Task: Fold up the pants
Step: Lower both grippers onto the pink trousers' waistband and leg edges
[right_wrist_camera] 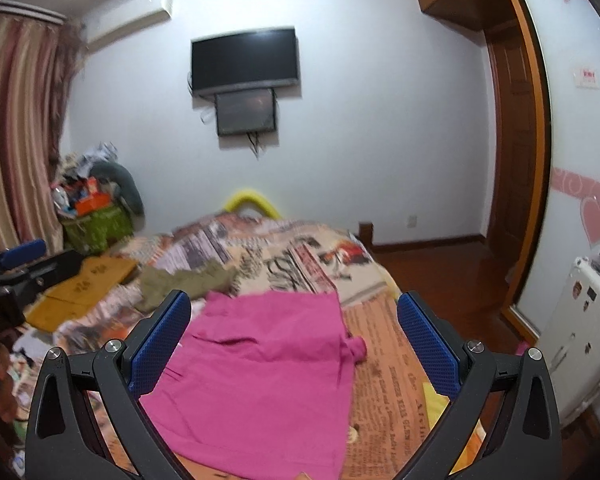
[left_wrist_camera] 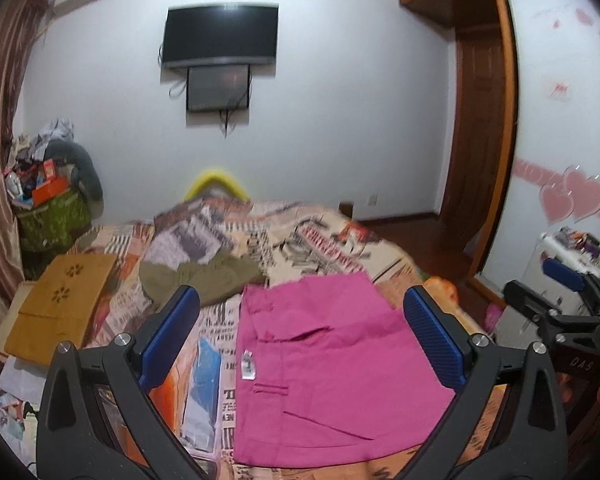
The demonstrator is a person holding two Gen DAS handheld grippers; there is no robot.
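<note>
Showing only leftward, pants [left_wrist_camera: 332, 364] bear a tag [left_wrist_camera: 247, 366].

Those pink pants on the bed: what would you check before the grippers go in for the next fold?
1. Left gripper open and empty: ok.
2. Right gripper open and empty: ok.
3. Pink pants flat on the bed: mostly ok; a bunched bit sticks out at the right edge.
4. Olive garment clear of the pants: cannot tell; they look close.
5. Fold stage: cannot tell; looks already folded over.
</note>
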